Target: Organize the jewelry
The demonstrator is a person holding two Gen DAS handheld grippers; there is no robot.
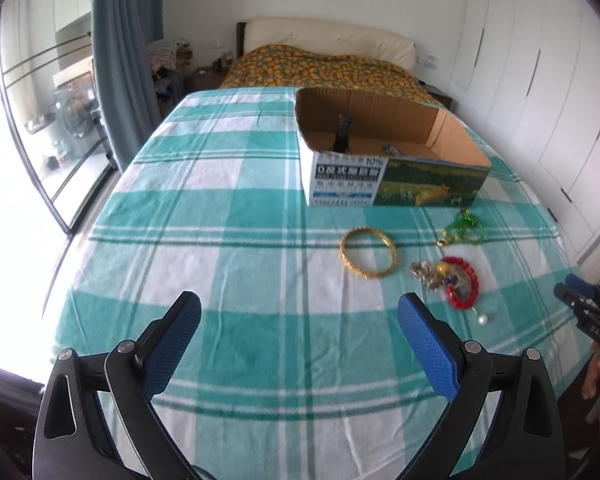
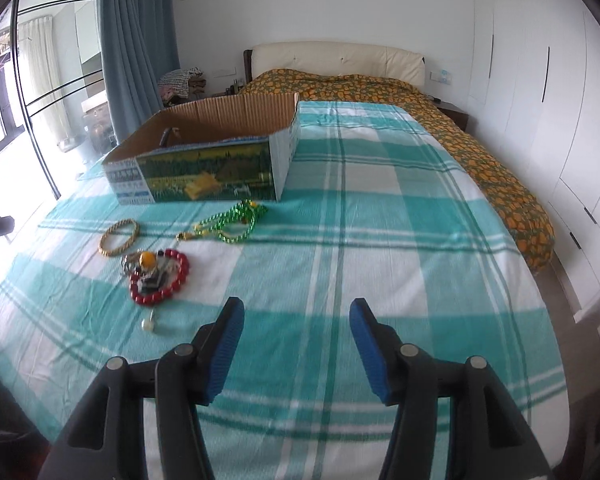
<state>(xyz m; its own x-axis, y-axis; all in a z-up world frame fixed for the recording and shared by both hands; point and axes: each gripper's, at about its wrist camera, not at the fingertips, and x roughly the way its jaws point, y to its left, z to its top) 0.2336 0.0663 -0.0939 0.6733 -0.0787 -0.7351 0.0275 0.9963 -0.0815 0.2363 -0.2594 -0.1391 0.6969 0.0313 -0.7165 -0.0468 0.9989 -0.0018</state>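
Note:
A gold bangle point(image 1: 369, 253) point(image 2: 119, 236) lies on the checked bedspread in front of an open cardboard box point(image 1: 384, 178) point(image 2: 204, 172). A green bead necklace point(image 1: 463, 227) point(image 2: 236, 222) lies to its right. A red bead bracelet point(image 1: 462, 283) point(image 2: 160, 278) sits tangled with a chain and a yellow bead, with a pearl piece point(image 1: 482, 320) point(image 2: 147, 325) beside it. My left gripper point(image 1: 300, 312) is open and empty, short of the bangle. My right gripper point(image 2: 296, 316) is open and empty, to the right of the jewelry; it also shows at the right edge of the left wrist view point(image 1: 576, 296).
The box holds a dark bottle-like item point(image 1: 342, 136) and a small blue thing point(image 1: 392, 147). An orange patterned quilt point(image 2: 480, 152) lies along the bed's far and right side. White wardrobes point(image 2: 560, 100) stand to the right; a curtain point(image 2: 136, 40) and glass doors to the left.

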